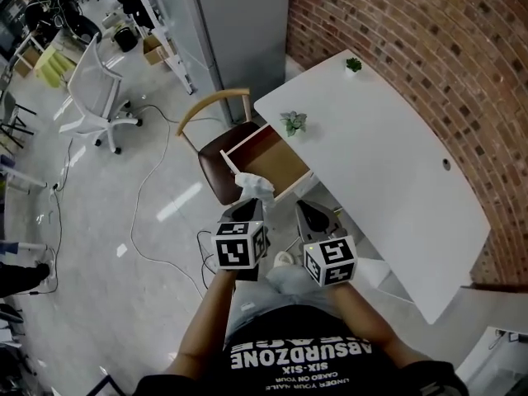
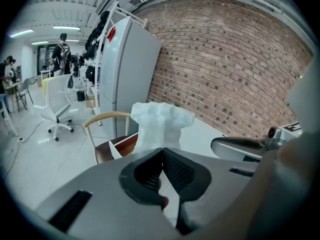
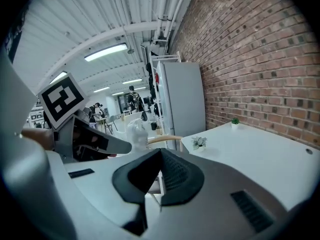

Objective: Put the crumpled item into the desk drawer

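Legible print is confined to one item: the person's dark T-shirt (image 1: 301, 353), behind both claws on the wearer's side. Its white lettering appears inverted in the head view. The largest line reads "ABSURDZONE". The line next to it reads "SIX-SIX". Two smaller lines follow (too fine to read with confidence).

The marker cube (image 1: 241, 246) at the rear of the left claw (image 1: 250, 207) bears only black-and-white square code patterns. The second cube (image 1: 330, 260), at the rear of the right claw (image 1: 304, 209), bears the same kind. One such pattern also shows up and to the left of the right claw in its own view.
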